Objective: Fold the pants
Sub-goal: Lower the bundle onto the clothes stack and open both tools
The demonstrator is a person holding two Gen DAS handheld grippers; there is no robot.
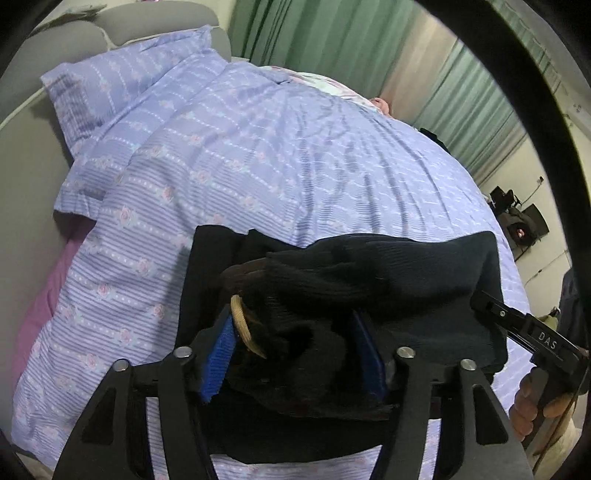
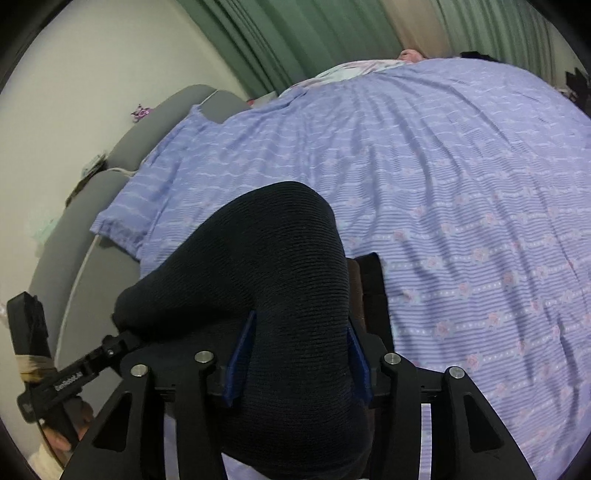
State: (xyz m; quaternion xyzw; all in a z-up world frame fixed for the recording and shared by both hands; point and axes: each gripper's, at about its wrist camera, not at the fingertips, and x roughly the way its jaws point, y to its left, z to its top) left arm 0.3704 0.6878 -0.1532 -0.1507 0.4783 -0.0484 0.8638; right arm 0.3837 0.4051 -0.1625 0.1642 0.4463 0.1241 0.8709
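Note:
Black ribbed pants (image 1: 406, 273) lie bunched at the near edge of a bed. In the left wrist view my left gripper (image 1: 295, 343) is shut on a thick fold of them. The cloth fills the gap between the blue pads (image 1: 218, 354), and a tan ring (image 1: 243, 328) sits against the left pad. The right wrist view shows my right gripper (image 2: 301, 354) shut on a rounded hump of the pants (image 2: 258, 240). Flat black cloth (image 2: 373, 280) lies under that hump. Each view catches the other gripper at its edge, with a hand (image 1: 528, 402) on its handle.
A lilac flowered bedcover (image 1: 295, 147) spreads wide beyond the pants, with a matching pillow (image 1: 129, 85) at the grey padded headboard (image 2: 92, 206). Green curtains (image 1: 314, 33) hang behind the bed. A pink sheet (image 1: 40, 295) shows at the left, and dark gear (image 1: 517, 218) stands on the floor at right.

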